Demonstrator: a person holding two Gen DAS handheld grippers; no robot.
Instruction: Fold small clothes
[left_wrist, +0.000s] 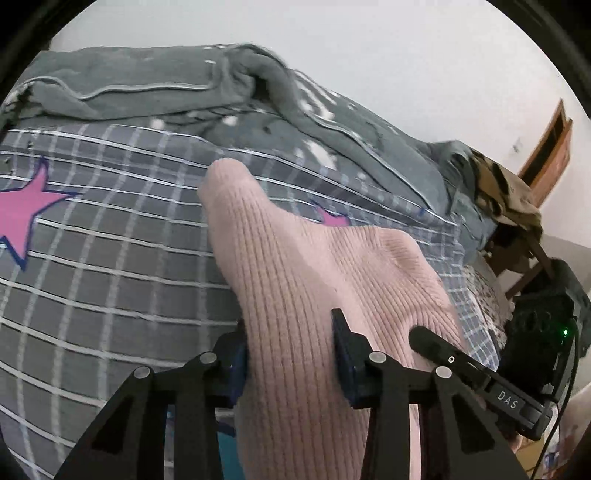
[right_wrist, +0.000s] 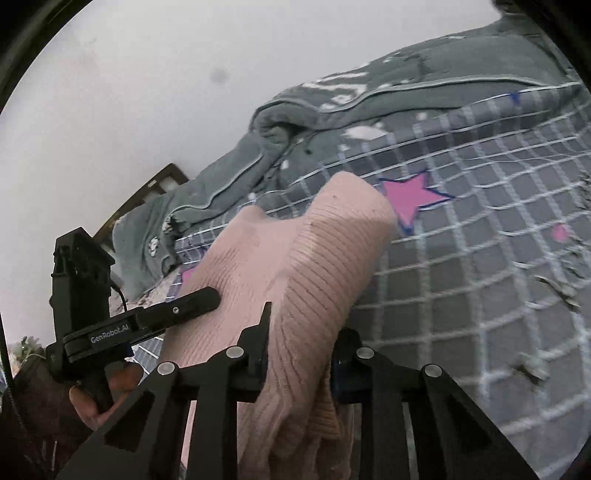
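Note:
A pink ribbed knit garment (left_wrist: 295, 280) is held up over a bed with a grey checked sheet (left_wrist: 110, 266). My left gripper (left_wrist: 291, 350) is shut on the garment, which runs between its fingers and hangs below. My right gripper (right_wrist: 299, 339) is shut on the same pink garment (right_wrist: 295, 258) at another spot. The right gripper shows in the left wrist view (left_wrist: 480, 373) at the garment's right side. The left gripper shows in the right wrist view (right_wrist: 147, 325) at the garment's left side. The garment's lower part is hidden behind the grippers.
A rumpled grey-green quilt (left_wrist: 147, 88) lies along the far side of the bed by a white wall. The sheet has pink stars (left_wrist: 26, 214). A wooden chair with a patterned cloth (left_wrist: 509, 199) stands at the bed's right end.

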